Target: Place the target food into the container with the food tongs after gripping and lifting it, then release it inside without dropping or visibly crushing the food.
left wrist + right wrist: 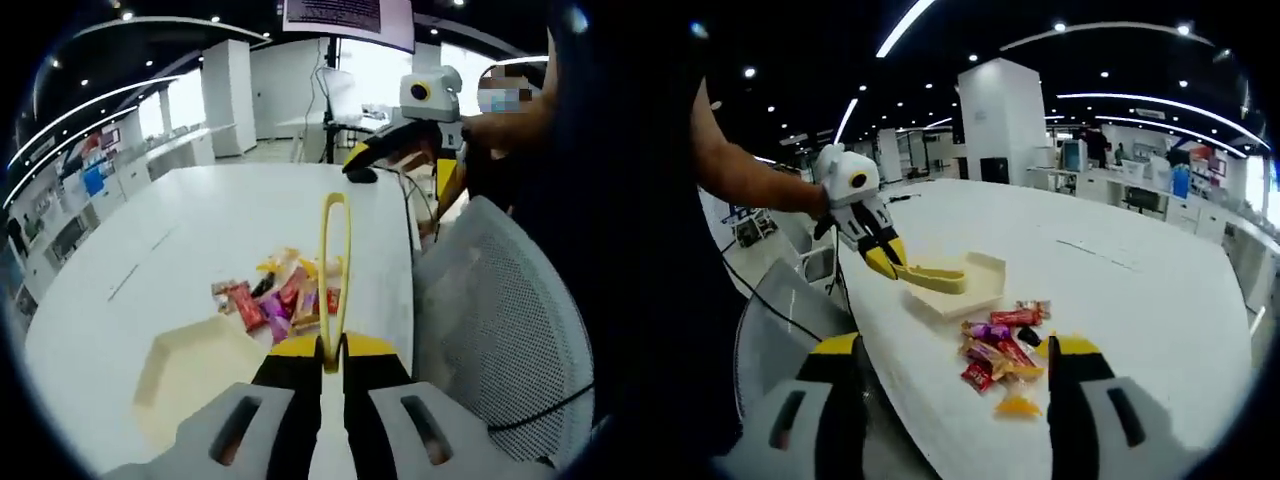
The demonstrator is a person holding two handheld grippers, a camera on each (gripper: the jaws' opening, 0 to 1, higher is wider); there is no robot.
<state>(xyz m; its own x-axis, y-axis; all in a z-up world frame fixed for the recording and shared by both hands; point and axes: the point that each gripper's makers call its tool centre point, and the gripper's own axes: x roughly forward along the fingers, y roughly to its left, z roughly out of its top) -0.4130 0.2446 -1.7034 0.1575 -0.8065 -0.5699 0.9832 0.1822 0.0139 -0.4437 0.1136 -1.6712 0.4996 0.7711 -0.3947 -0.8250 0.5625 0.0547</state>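
Wide bare stretches of the white surface [1140, 250] are lying open beyond and beside the wrapped snacks [1002, 352], leaving plenty of room for an approach from the far side. The shallow cream container [975, 285] is sitting near the snack pile, its top uncovered. The yellow food tongs [930, 277] are reaching over the container's near rim, carried by the left hand-held gripper [880, 255], so that side is being blocked. A mesh chair back [500, 320] is standing close against the surface's edge, narrowing the way in there. The right hand-held gripper [950, 400] is hanging with jaws spread just short of the snacks.
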